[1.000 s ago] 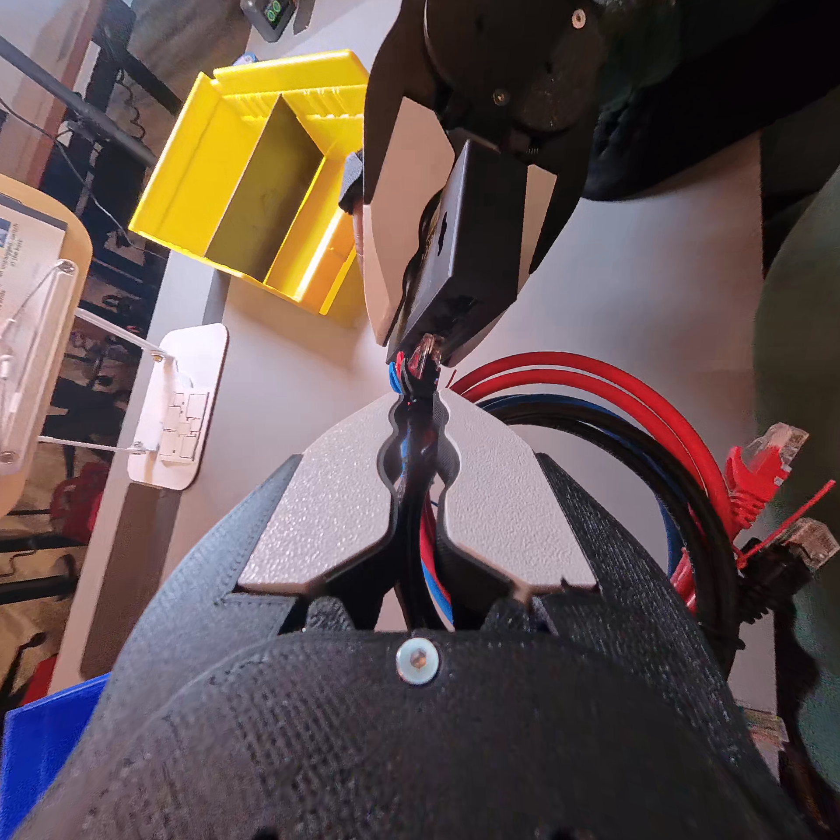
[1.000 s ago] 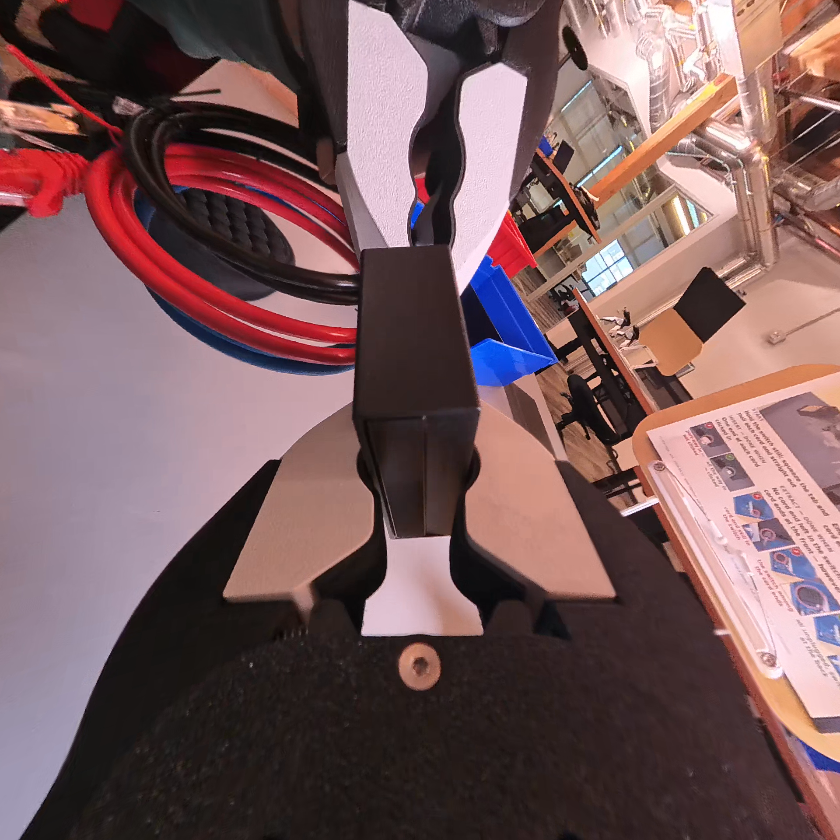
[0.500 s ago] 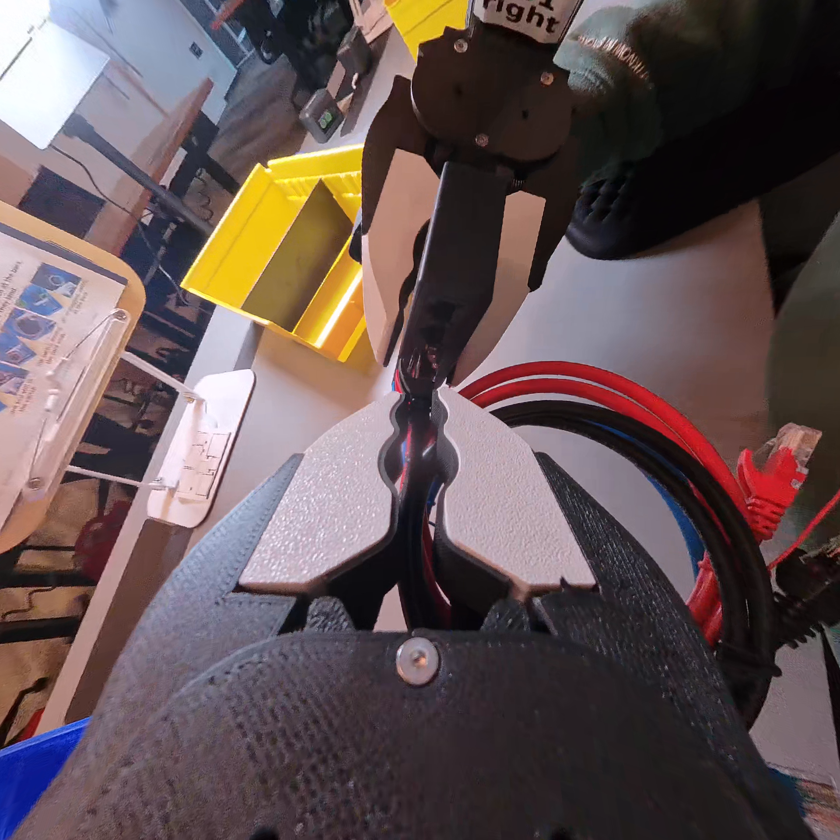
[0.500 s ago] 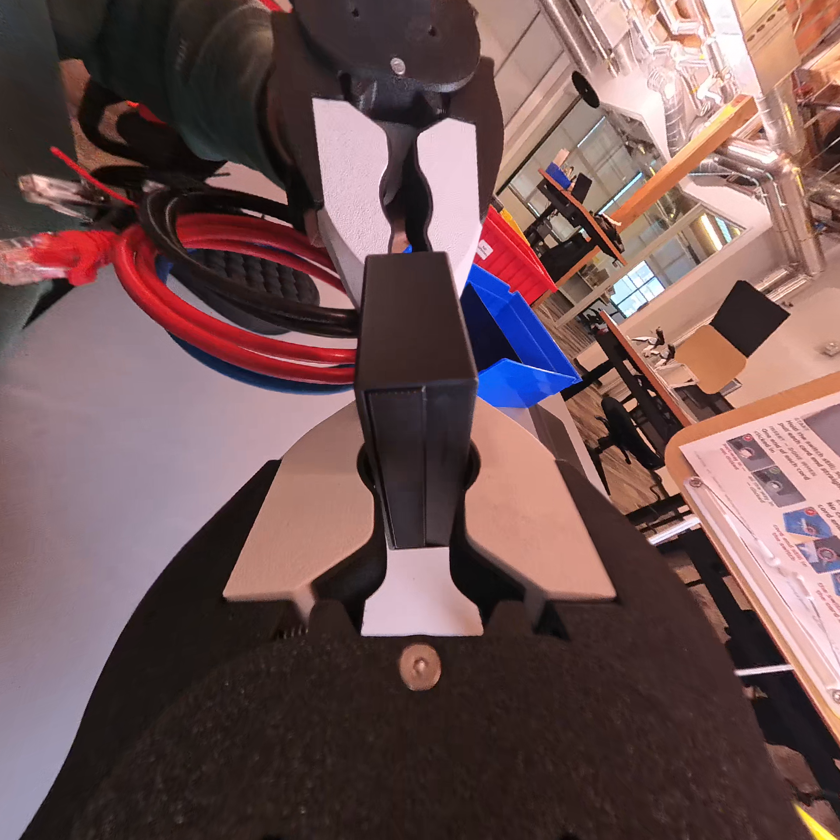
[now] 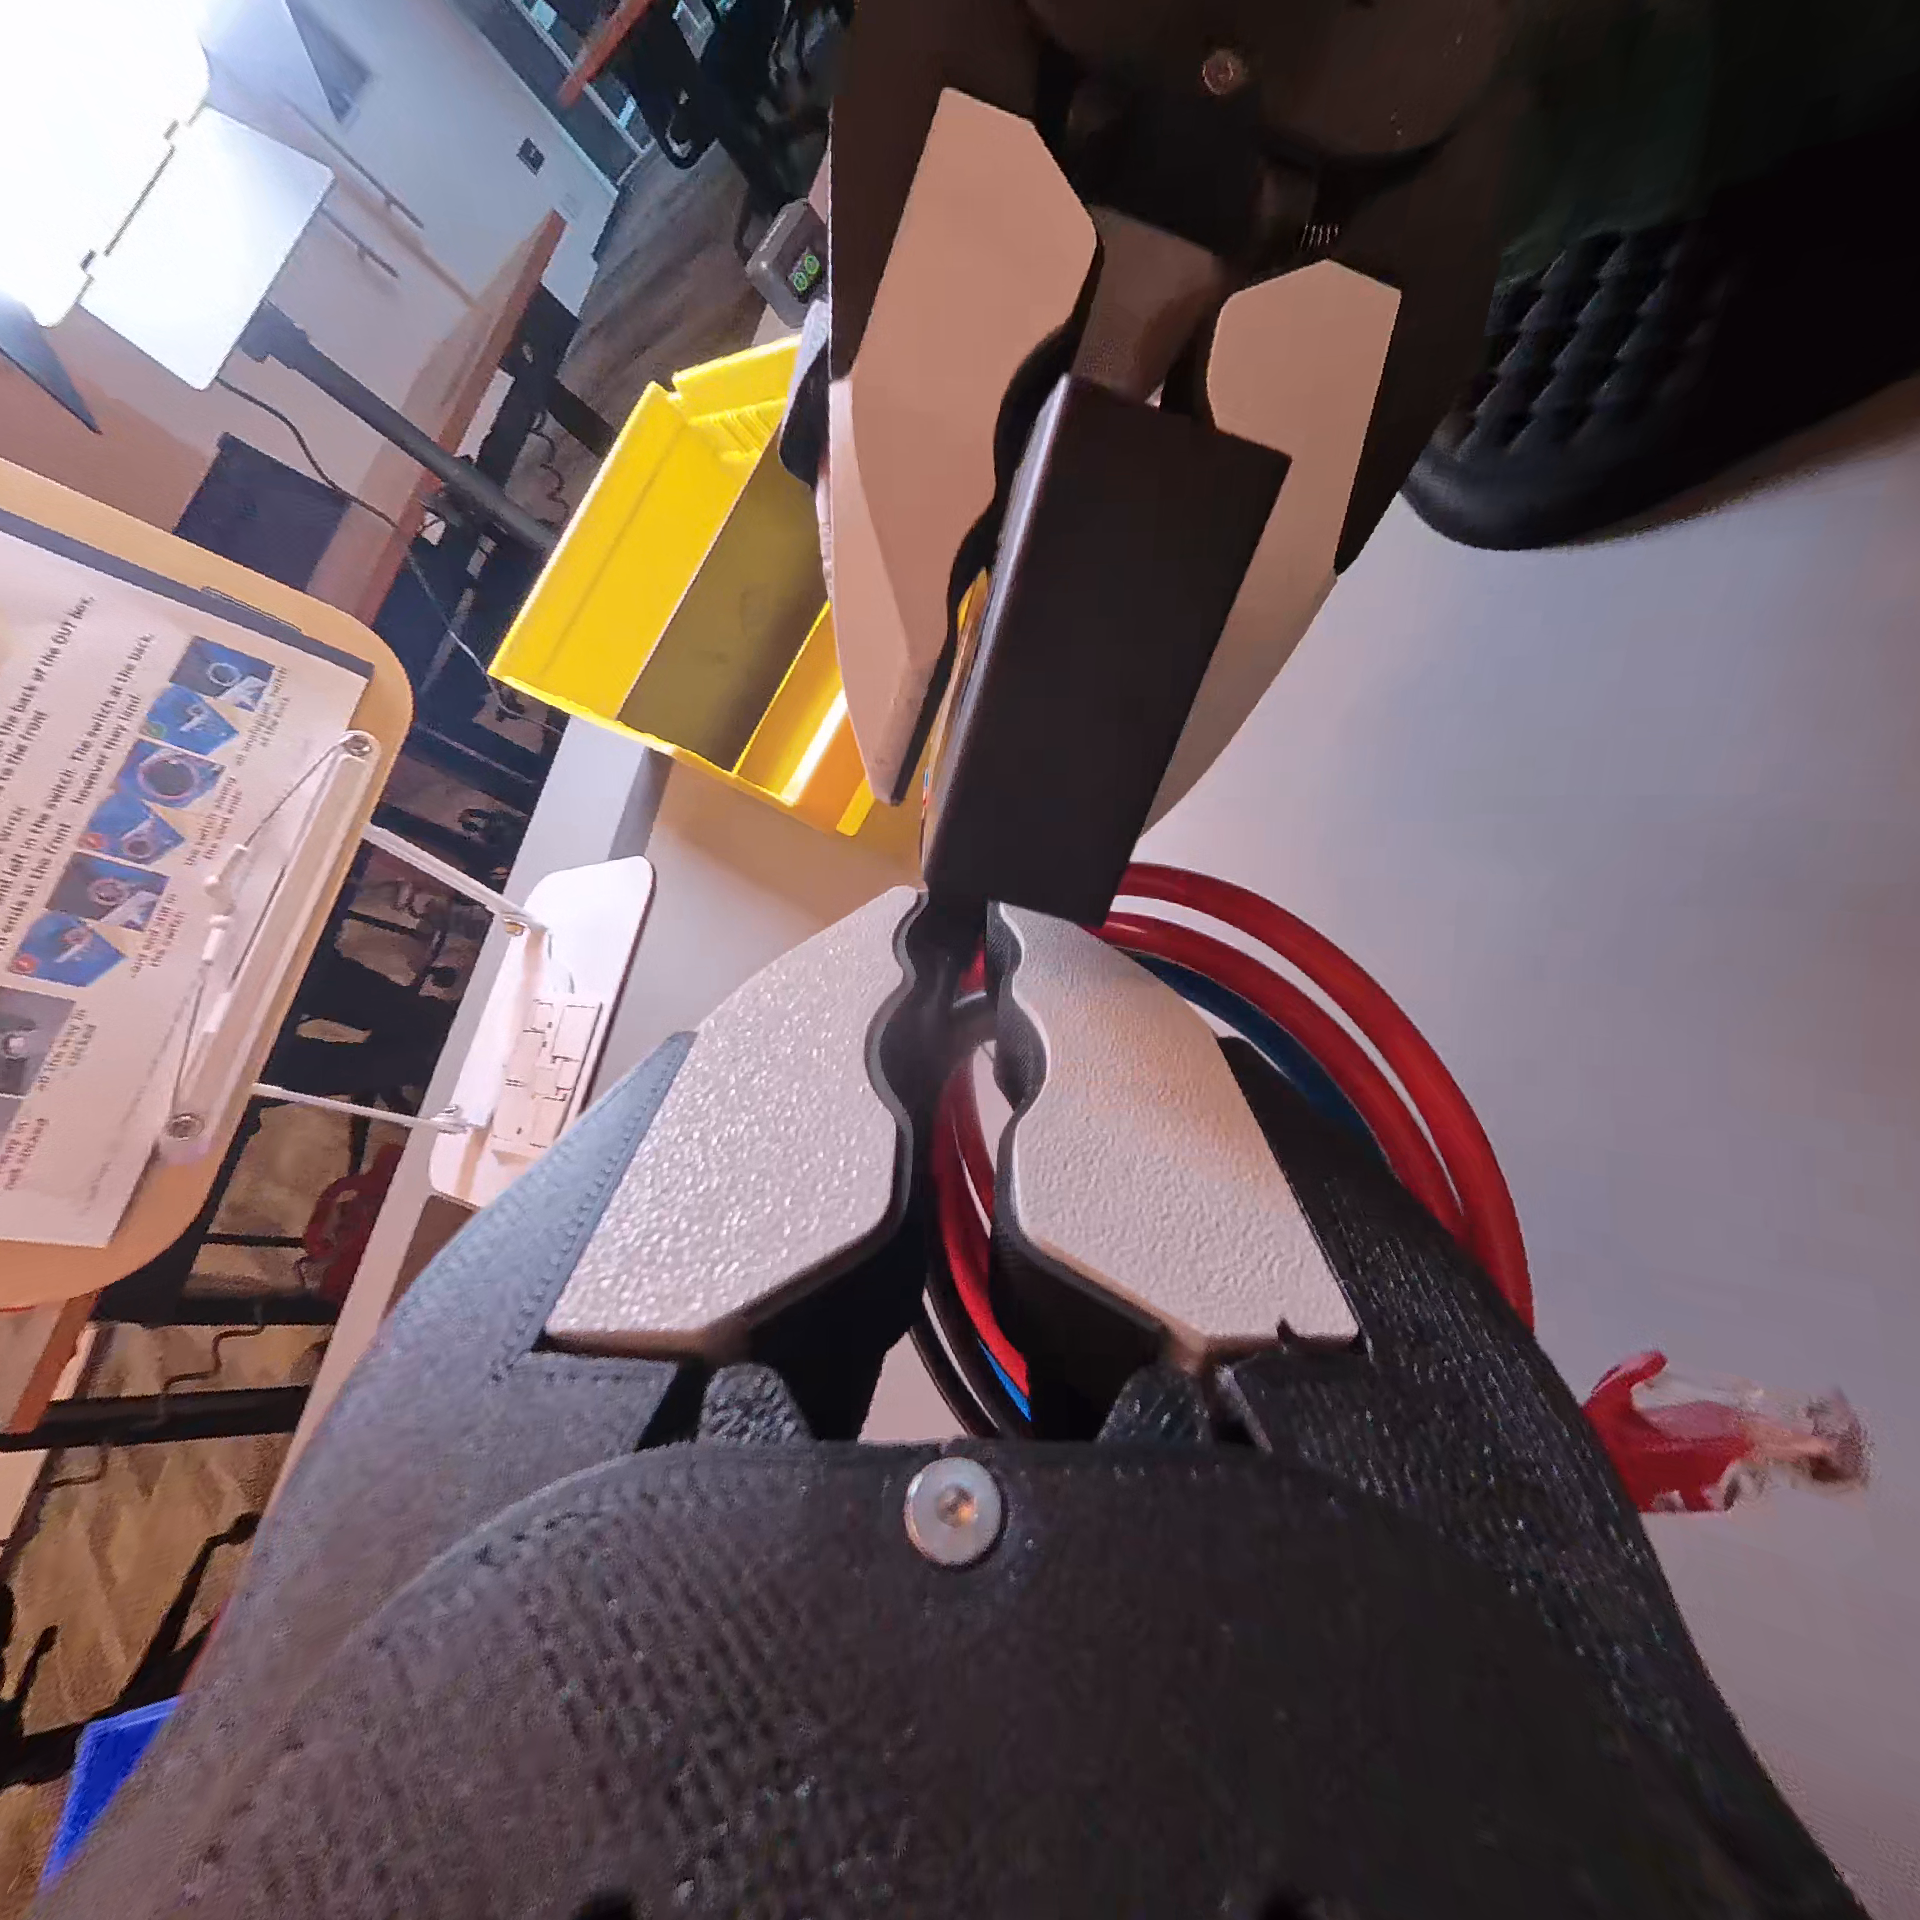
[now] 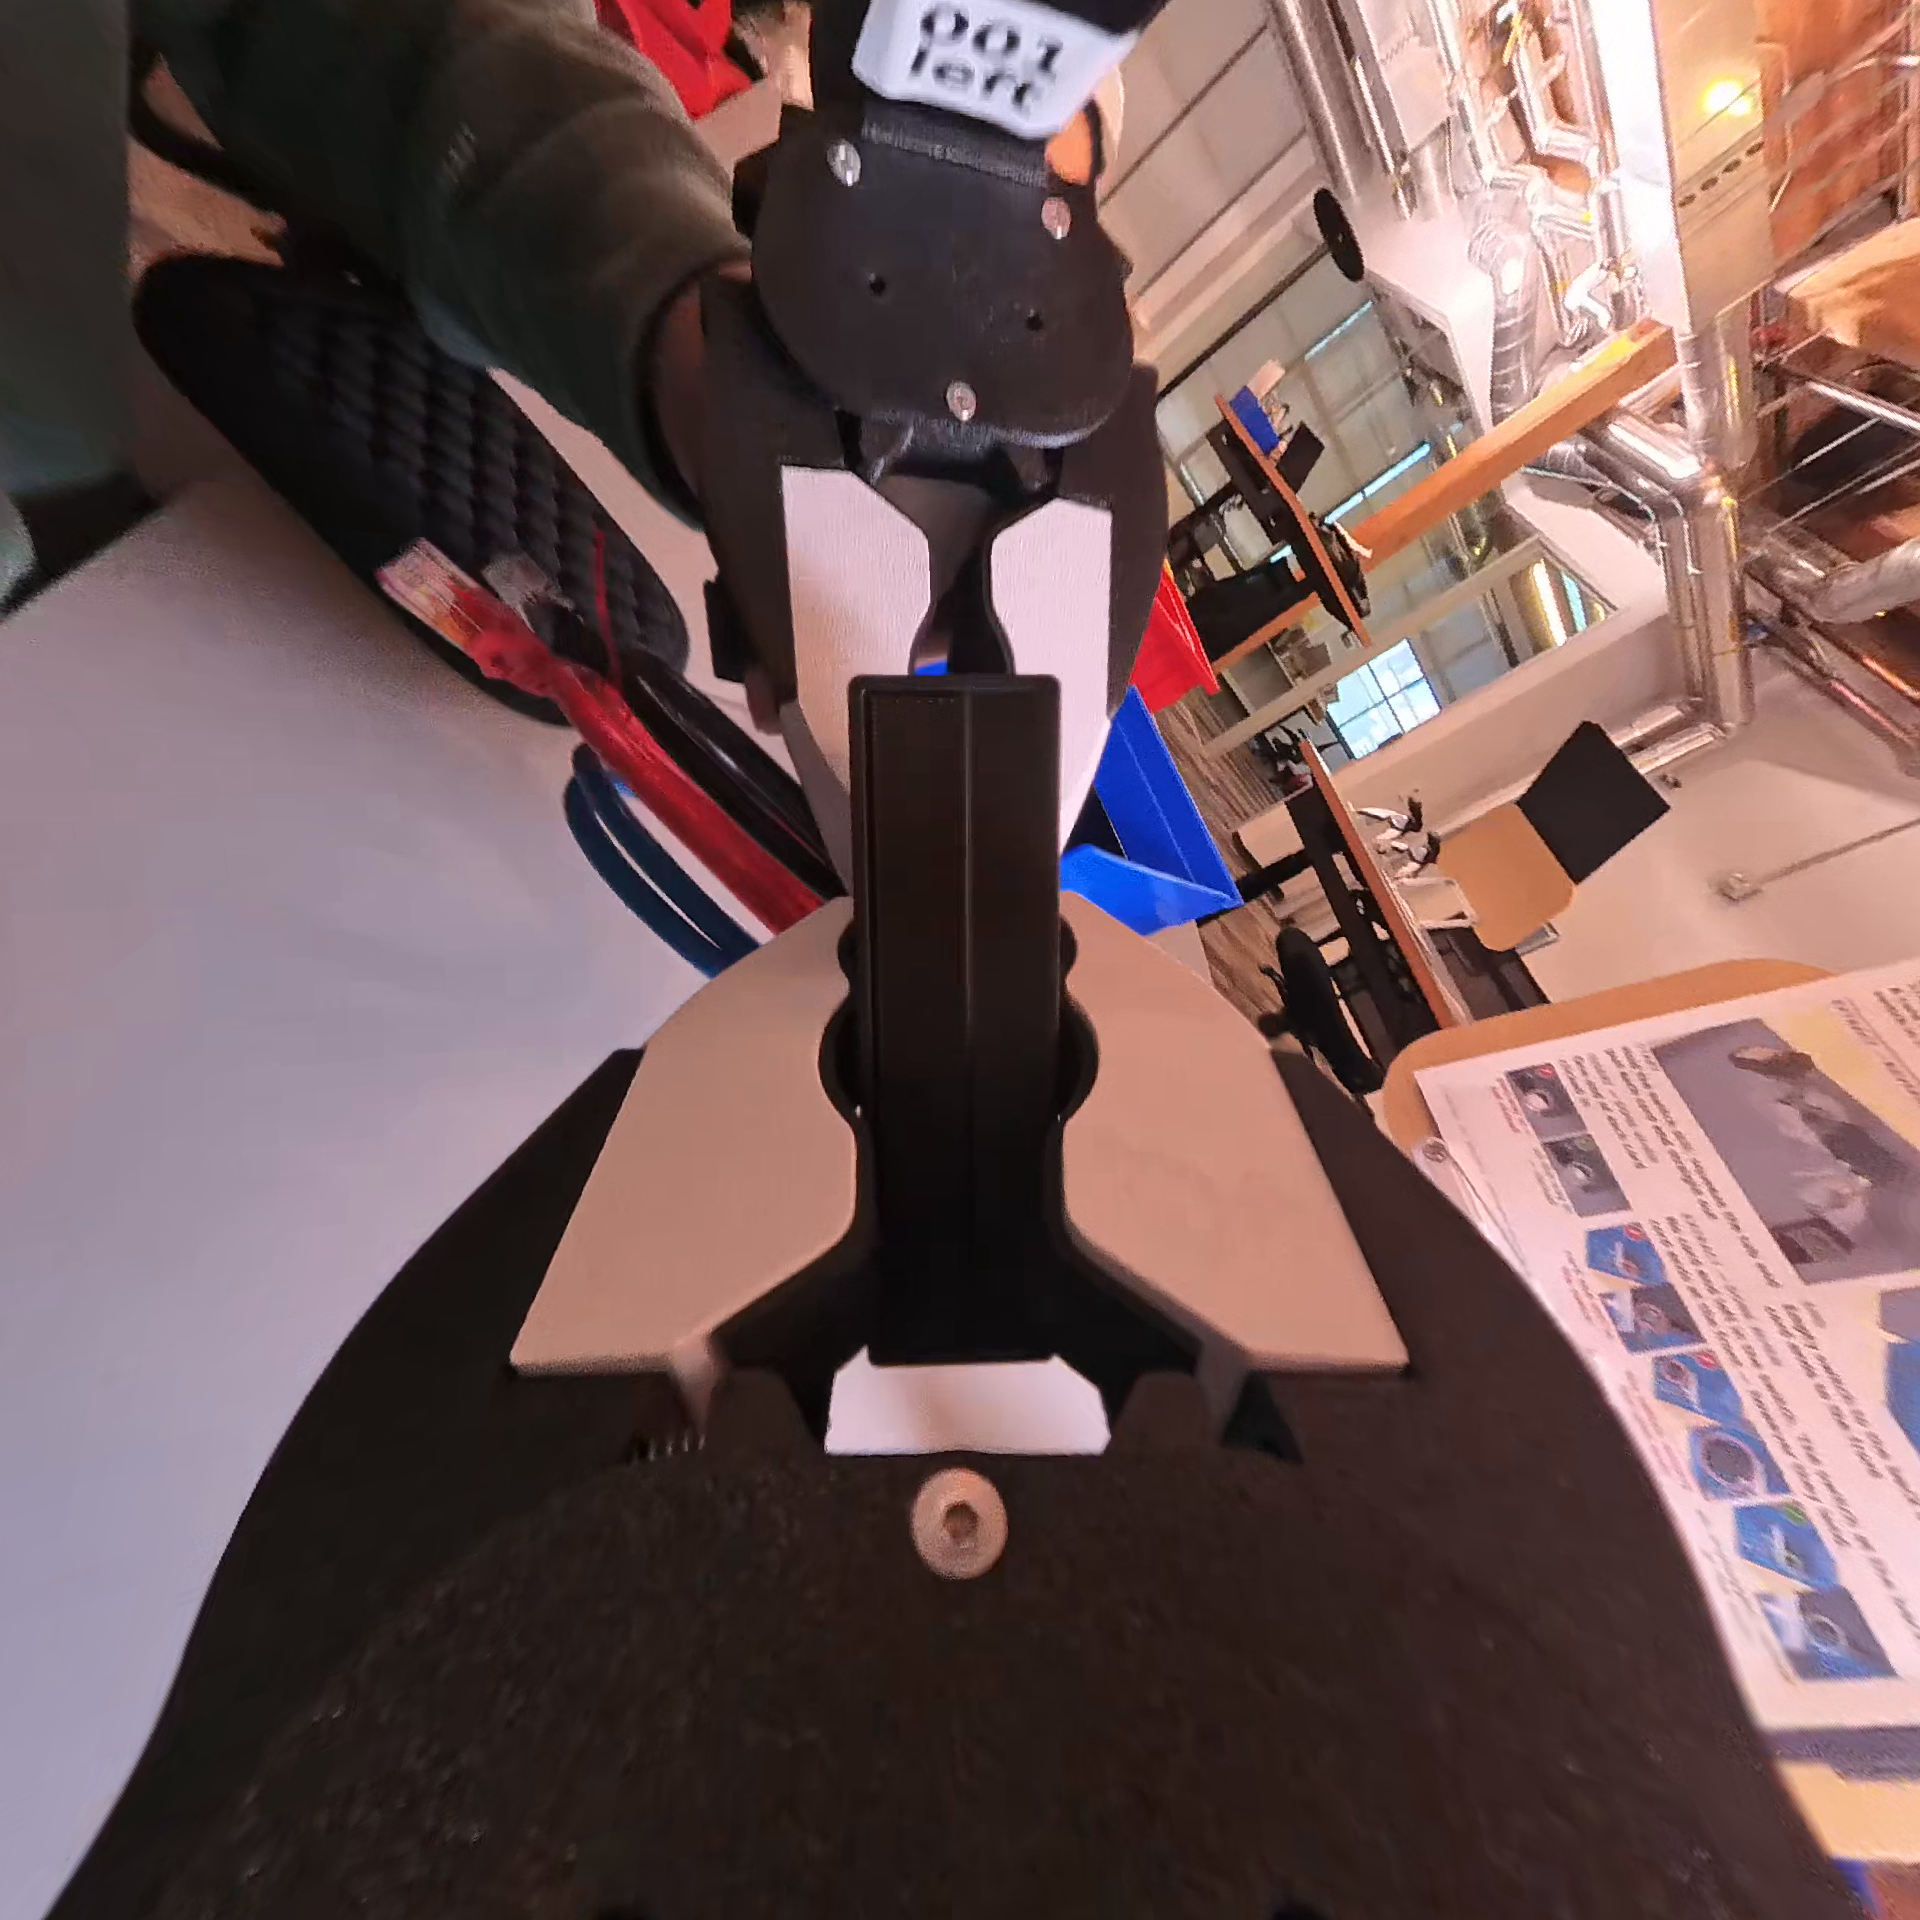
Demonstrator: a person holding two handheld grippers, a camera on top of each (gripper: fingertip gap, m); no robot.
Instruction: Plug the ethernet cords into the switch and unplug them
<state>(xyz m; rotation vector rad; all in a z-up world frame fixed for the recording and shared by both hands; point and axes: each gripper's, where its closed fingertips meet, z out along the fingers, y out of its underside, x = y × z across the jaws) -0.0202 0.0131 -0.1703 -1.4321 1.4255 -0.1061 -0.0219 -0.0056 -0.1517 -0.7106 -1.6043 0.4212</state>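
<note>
With the right gripper [image 6: 961, 997] clamped on the black switch [image 6: 961, 997] above the table [image 5: 1558, 831] and the left gripper [image 5: 951, 935] pinching a black cord [image 5: 940, 987] at its port face, the plug, hidden here, probably needs a straight, square push while the switch is held steady.

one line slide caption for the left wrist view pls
Left gripper pinches a black cord at the switch held by the right gripper.

The switch [image 6: 961, 997] is smooth matt black plastic, the left claw [image 5: 951, 940] has pebbled grey pads in coarse-ribbed black plastic, the cords [image 5: 1340, 997] are glossy, and the counter [image 5: 1610, 883] is smooth and matt.
</note>
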